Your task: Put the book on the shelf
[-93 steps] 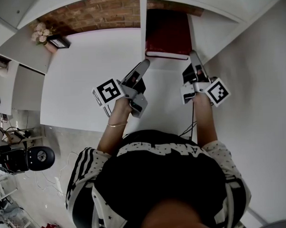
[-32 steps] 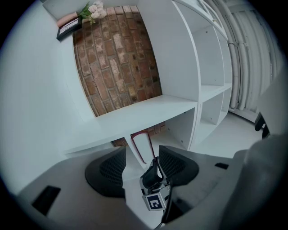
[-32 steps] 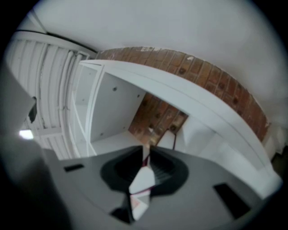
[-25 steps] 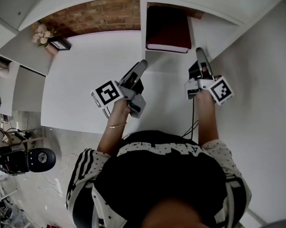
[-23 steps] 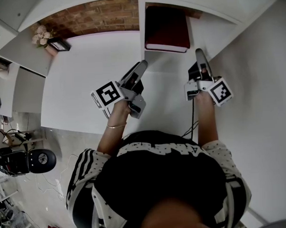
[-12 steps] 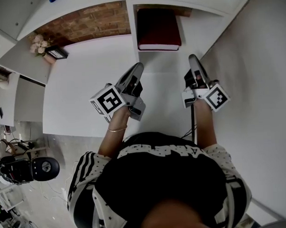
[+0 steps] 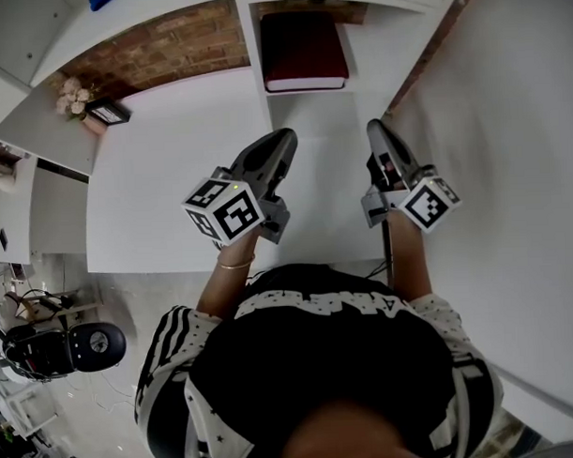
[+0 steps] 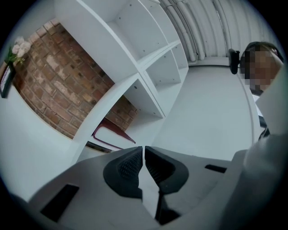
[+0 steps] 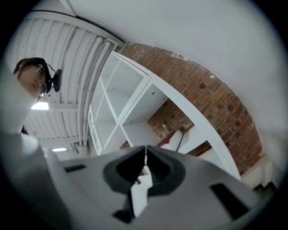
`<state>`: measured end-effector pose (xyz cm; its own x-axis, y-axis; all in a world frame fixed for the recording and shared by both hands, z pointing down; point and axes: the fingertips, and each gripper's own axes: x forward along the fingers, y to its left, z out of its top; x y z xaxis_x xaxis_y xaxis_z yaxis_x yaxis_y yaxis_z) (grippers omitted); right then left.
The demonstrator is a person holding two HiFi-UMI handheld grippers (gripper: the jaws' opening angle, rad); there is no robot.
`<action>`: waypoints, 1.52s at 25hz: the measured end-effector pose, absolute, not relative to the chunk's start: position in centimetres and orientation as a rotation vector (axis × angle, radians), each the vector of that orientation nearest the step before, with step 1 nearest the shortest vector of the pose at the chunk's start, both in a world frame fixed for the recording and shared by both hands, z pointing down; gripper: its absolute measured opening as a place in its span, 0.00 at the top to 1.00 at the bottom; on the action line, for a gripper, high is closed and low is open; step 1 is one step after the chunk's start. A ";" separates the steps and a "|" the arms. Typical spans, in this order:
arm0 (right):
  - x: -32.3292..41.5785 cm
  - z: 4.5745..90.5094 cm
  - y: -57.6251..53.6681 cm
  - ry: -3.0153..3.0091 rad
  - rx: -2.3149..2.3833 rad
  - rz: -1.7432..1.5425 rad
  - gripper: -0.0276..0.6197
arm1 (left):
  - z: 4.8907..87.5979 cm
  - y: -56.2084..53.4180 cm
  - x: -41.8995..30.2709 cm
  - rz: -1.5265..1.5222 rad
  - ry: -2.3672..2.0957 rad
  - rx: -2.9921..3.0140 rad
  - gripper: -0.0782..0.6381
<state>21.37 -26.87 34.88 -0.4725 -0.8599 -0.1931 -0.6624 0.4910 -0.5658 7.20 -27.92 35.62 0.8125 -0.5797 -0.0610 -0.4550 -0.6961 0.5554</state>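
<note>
1. Both forearms are reaching forward over the white tabletop (image 7: 153,172), the grey left gripper (image 7: 285,137) and grey right gripper (image 7: 373,128) pointing toward the white shelf unit (image 7: 252,46).
2. Both pairs of jaws are pressing together, pinching nothing.
3. The dark red hardcover book (image 7: 304,46) is lying flat inside a shelf compartment, apart from both grippers.

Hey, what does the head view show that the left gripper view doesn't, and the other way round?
Only the head view: the right hand-held gripper, the person's striped top and the floor beside the white desk. Only the left gripper view: the upper shelf compartments, and the left hand-held gripper close up, jaws pressed together with nothing between them. Both: the red book lying flat in the lowest compartment, the brick wall and the flowers.
</note>
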 end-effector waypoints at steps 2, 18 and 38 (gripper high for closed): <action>21.0 35.0 -25.9 2.314 -1.269 -0.570 0.91 | 35.7 -27.2 7.5 -0.282 -0.765 2.493 0.82; 20.9 35.7 -23.0 2.333 -1.308 -0.579 0.91 | 35.6 -25.2 8.6 -0.223 -0.728 2.554 0.82; 20.4 35.3 -23.1 2.359 -1.265 -0.574 0.91 | 35.3 -25.1 8.1 -0.224 -0.771 2.542 0.82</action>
